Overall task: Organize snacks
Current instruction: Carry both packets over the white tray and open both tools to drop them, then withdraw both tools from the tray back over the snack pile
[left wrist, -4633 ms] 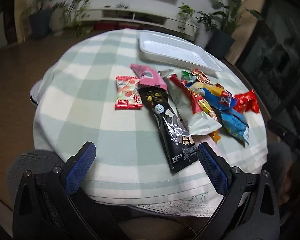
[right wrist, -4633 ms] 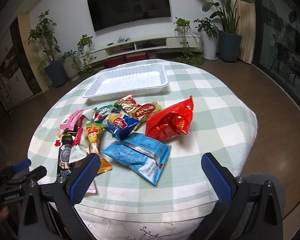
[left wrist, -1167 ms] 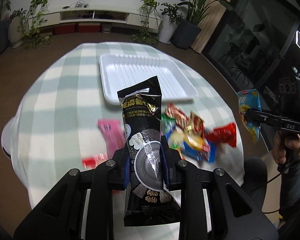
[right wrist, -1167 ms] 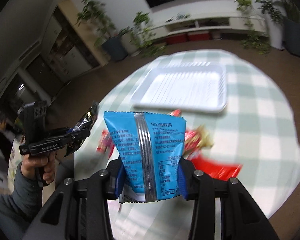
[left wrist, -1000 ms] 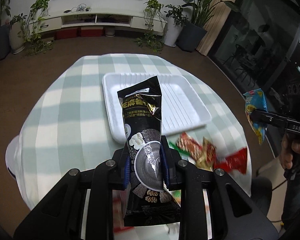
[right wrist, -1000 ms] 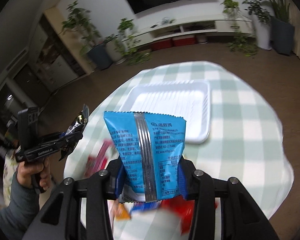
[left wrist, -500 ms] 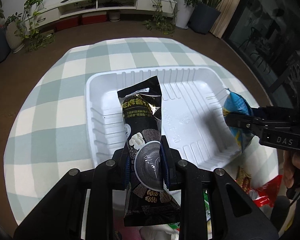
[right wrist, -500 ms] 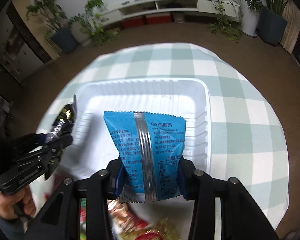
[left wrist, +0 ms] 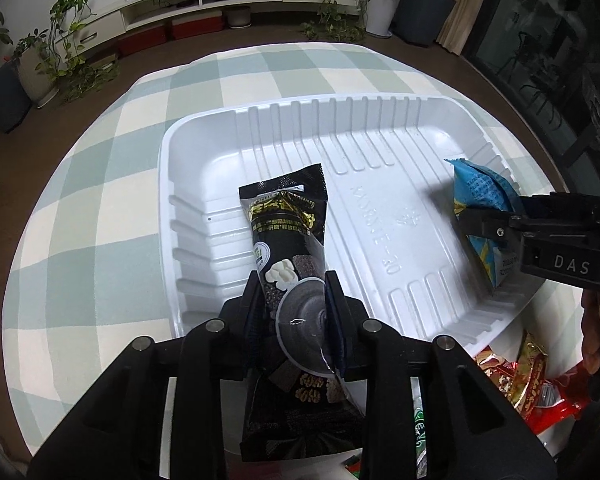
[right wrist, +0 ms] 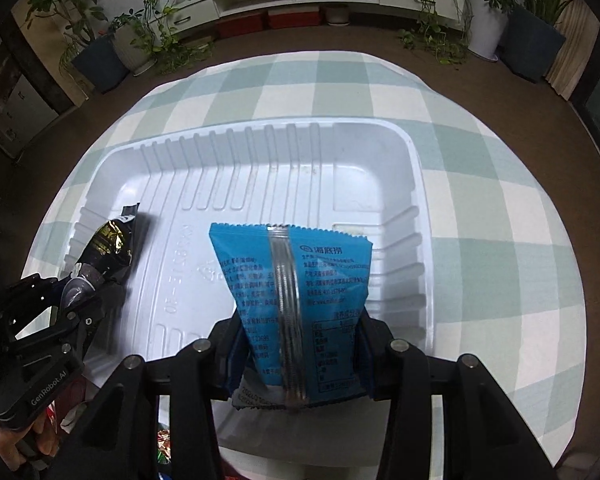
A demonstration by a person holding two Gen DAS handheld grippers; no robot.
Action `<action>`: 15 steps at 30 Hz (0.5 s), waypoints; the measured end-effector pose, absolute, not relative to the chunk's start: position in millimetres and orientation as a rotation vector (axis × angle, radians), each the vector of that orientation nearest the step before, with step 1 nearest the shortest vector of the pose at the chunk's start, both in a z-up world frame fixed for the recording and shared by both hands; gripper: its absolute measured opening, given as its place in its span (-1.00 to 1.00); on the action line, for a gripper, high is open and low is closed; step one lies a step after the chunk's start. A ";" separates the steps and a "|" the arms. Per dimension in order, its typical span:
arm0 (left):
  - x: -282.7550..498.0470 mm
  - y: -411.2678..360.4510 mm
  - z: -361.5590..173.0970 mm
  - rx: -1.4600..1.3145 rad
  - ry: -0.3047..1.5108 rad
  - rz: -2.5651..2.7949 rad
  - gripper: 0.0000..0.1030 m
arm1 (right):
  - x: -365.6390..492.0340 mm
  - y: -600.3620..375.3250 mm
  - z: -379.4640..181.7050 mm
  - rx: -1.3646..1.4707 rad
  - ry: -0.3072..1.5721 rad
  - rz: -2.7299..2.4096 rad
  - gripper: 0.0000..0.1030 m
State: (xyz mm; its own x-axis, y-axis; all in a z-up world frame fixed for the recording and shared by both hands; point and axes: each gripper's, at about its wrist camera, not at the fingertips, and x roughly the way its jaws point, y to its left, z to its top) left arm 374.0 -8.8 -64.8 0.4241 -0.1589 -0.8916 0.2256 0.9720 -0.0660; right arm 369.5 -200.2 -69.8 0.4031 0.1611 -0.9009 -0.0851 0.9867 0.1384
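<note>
L gripper [left wrist: 294,292] has the black snack packet [left wrist: 286,224] between its jaws, pads on both sides of the pkt near its lower half; jaws are easing open w/ the pkt still pinched between them. Top of the pkt sticks out fwd past the jaw tips, over the left part of the white tray [left wrist: 380,120]. Bottom end hangs back behind the jaws.

R gripper [right wrist: 296,328] has the blue snack bag [right wrist: 292,272] between its jaws, back seam facing the cam; jaws are opening too, pads still on the bag's edges. Bag top reaches fwd of the tips, over the tray's right side.

Tray sits on a green-and-white checked tablecloth [right wrist: 480,200]. Other snacks [left wrist: 528,376] lie behind the L jaws to the right, outside the tray's near edge.
</note>
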 end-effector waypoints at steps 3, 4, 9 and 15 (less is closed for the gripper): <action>373.4 -8.0 -63.9 0.065 1.107 -0.235 -0.41 | 367.9 -201.3 -71.2 0.079 1.148 0.150 0.05; 373.0 -7.7 -63.3 0.063 1.108 -0.231 -0.29 | 367.9 -201.0 -71.0 0.077 1.146 0.149 0.07; 365.4 -5.3 -47.7 0.067 1.069 -0.225 0.00 | 363.9 -205.3 -57.9 0.103 1.109 0.140 0.28; 338.3 9.3 -4.0 0.035 0.974 -0.219 0.34 | 342.8 -213.9 -16.7 0.136 1.022 0.169 0.43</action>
